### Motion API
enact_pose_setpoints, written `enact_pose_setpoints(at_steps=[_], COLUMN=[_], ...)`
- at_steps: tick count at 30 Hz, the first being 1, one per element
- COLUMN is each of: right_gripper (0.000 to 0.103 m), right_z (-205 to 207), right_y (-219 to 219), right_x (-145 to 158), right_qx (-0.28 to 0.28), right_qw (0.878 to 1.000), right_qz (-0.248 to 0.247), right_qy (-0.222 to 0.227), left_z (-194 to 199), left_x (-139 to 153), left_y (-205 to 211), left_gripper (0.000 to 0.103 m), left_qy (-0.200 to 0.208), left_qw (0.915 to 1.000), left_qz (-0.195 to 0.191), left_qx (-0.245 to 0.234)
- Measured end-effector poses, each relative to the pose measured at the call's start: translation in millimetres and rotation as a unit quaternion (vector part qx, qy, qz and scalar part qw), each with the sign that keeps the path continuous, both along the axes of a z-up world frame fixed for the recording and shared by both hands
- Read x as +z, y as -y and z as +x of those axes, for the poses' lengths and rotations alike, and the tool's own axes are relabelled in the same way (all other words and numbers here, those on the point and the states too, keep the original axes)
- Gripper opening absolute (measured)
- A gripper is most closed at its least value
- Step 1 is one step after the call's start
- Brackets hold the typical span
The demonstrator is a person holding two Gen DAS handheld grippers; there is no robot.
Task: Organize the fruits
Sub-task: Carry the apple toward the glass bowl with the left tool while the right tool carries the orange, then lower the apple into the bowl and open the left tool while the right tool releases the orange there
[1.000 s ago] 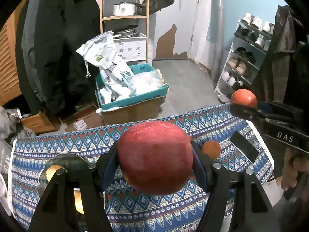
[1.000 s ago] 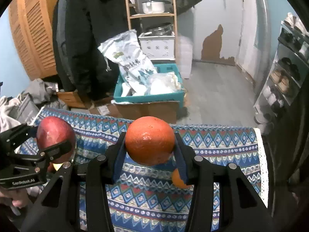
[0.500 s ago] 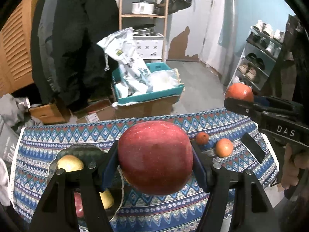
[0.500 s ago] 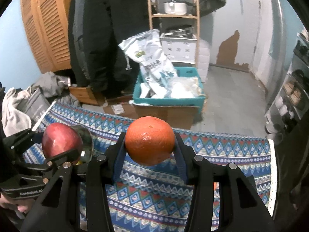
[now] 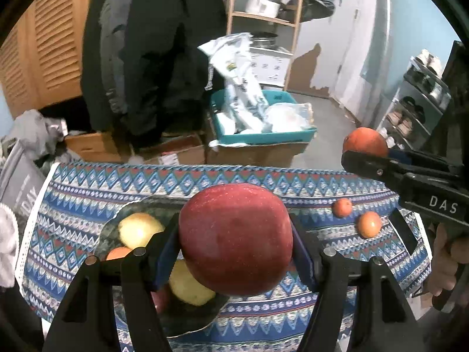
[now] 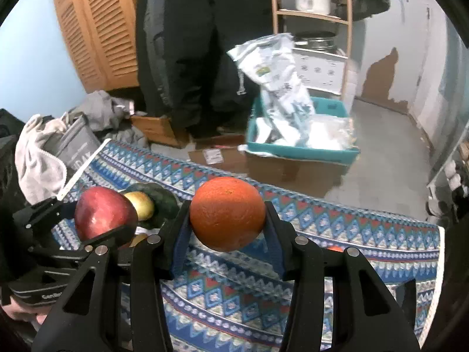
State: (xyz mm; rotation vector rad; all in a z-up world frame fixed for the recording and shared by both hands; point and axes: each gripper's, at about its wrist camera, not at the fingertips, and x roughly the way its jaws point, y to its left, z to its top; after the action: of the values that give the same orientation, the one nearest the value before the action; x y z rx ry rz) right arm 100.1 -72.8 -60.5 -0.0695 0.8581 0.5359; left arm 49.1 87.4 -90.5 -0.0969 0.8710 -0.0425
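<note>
Fruits are shown partly gathered and partly loose on a tabletop (image 5: 88,193) covered by a blue, patterned cloth. The largest thing on the cloth is a dark green plate (image 5: 117,223) toward the left side, and several fruits are already held in it: a pale yellow apple (image 5: 139,228) at the back, a second yellow fruit (image 5: 187,287) nearer the camera, an orange piece (image 5: 117,253) and a dark red one (image 5: 159,297), both mostly hidden behind the tool.

A large red apple (image 5: 236,239) is gripped between the left tongs (image 5: 236,252), which are closed on its sides, and it is carried in the air above the near edge of the plate. A smaller orange (image 6: 228,213) is clamped in the right tongs (image 6: 228,234), lifted clear of the cloth to the right of the plate.

Two small tangerines (image 5: 369,224) are seen lying on the cloth toward the right, just beside each other and well apart from the plate.

The sorting is judged to be roughly midway: some fruit has been plated, two pieces are in transit, and neither has yet been set down. The two small tangerines remain to be collected afterwards.
</note>
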Motion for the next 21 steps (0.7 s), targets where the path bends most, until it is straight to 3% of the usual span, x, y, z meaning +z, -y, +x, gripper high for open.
enact_pose_setpoints(at_steps=[9, 21], right_gripper=[0.047, 0.047], right_z=[6, 18], right_y=[-49, -108], right_x=[-16, -56], right_qx=[0.034, 0.067], right_qw=[0.999, 0.995], right_qz=[-0.003, -0.014], right_qy=[-0.022, -0.069], left_z=[-7, -2], left_x=[-13, -53], left_y=[-49, -95], left_gripper=[0.070, 0.070], left_qy=[-0.018, -0.067], left_qw=[0.9989, 0.9933], left_qz=[-0.011, -0.031], left_qx=[0.042, 0.088])
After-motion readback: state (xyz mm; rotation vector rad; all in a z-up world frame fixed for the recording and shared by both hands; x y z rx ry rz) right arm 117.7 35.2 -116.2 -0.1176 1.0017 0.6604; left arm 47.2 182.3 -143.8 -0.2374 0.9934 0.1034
